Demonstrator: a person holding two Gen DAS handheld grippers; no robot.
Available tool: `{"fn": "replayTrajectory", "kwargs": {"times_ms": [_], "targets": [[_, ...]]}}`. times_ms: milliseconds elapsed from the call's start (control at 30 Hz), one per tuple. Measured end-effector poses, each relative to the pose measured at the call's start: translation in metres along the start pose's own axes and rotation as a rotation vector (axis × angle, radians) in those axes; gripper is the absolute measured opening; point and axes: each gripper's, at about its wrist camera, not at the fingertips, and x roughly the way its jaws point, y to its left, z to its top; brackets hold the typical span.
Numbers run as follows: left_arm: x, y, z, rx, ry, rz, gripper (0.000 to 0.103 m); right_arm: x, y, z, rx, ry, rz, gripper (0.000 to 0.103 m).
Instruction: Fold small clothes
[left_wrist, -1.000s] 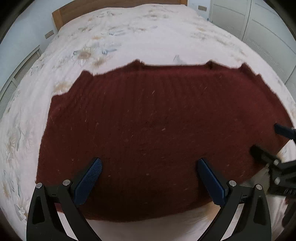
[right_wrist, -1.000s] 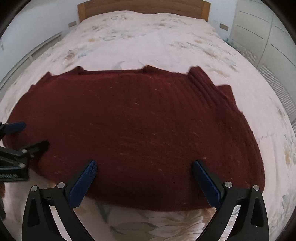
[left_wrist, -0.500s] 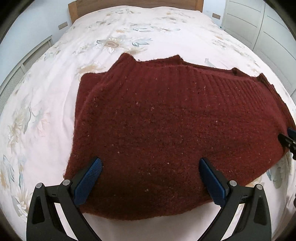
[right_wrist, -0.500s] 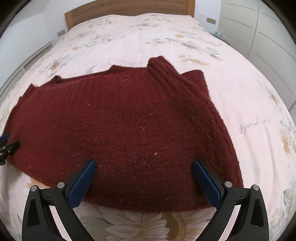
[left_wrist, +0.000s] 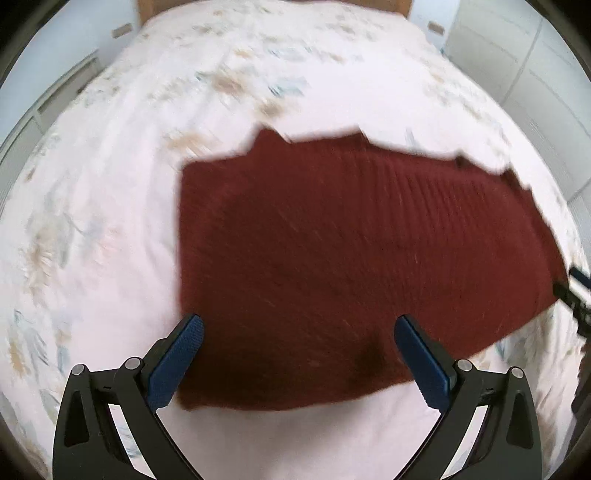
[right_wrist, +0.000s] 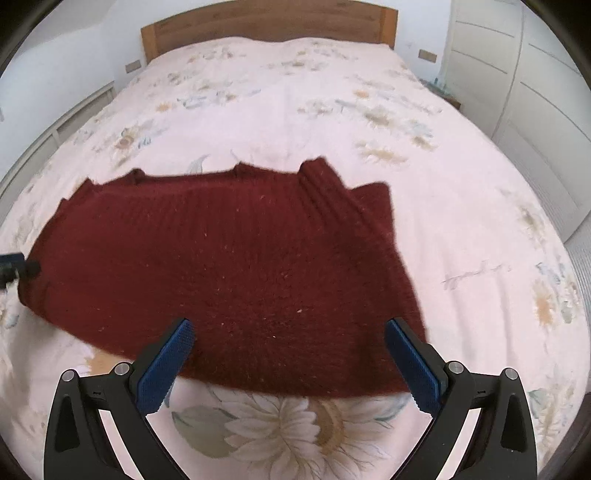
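A dark red knitted sweater (left_wrist: 351, 251) (right_wrist: 229, 269) lies flat on the bed, its sleeves folded in so it forms a rough rectangle with a ribbed band along the far edge. My left gripper (left_wrist: 298, 323) hangs open above the sweater's near left corner, nothing between its blue pads. My right gripper (right_wrist: 289, 326) is open too, hovering over the near right part of the sweater. Each gripper's tip shows at the edge of the other's view: the right one (left_wrist: 576, 291) and the left one (right_wrist: 16, 264). The left wrist view is motion-blurred.
The bed (right_wrist: 295, 96) carries a pale pink cover with a flower print and has a wooden headboard (right_wrist: 266, 22) at the far end. White wardrobe doors (right_wrist: 524, 81) stand along the right. A low white unit (right_wrist: 55, 125) runs along the left wall.
Both grippers have pulled back and up from the sweater, so it looks smaller. The left one has swung left toward the sweater's left edge. Both stayed open.
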Motion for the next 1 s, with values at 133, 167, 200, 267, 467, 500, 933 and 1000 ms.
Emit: {"fn": "replayTrajectory", "kwargs": {"times_ms": [133,167,200,267,467,500,933,1000], "targets": [[-0.002,0.038,0.015,-0.099,0.027,-0.001,0.102,-0.015,-0.005,-0.002,0.021,-0.014,-0.011,0.103],[0.002,0.045,0.015,-0.121,0.049,-0.002,0.102,-0.016,-0.006,-0.004,0.024,-0.015,-0.016,0.103],[0.009,0.052,0.015,-0.146,0.071,-0.004,0.102,-0.017,-0.007,-0.005,0.023,-0.012,-0.025,0.103],[0.021,0.062,0.011,-0.186,0.101,-0.027,0.102,-0.015,-0.01,-0.009,0.019,0.006,-0.039,0.103],[0.057,0.066,-0.006,-0.284,0.161,-0.117,0.102,-0.007,-0.02,-0.02,0.04,0.053,-0.049,0.103],[0.057,0.066,-0.008,-0.306,0.152,-0.131,0.102,-0.006,-0.022,-0.023,0.04,0.061,-0.052,0.103],[0.051,0.028,0.004,-0.239,0.175,-0.201,0.039,-0.001,-0.032,-0.036,0.081,0.086,-0.035,0.103],[0.044,0.02,0.009,-0.223,0.17,-0.184,0.033,-0.004,-0.033,-0.035,0.084,0.078,-0.032,0.103]]}}
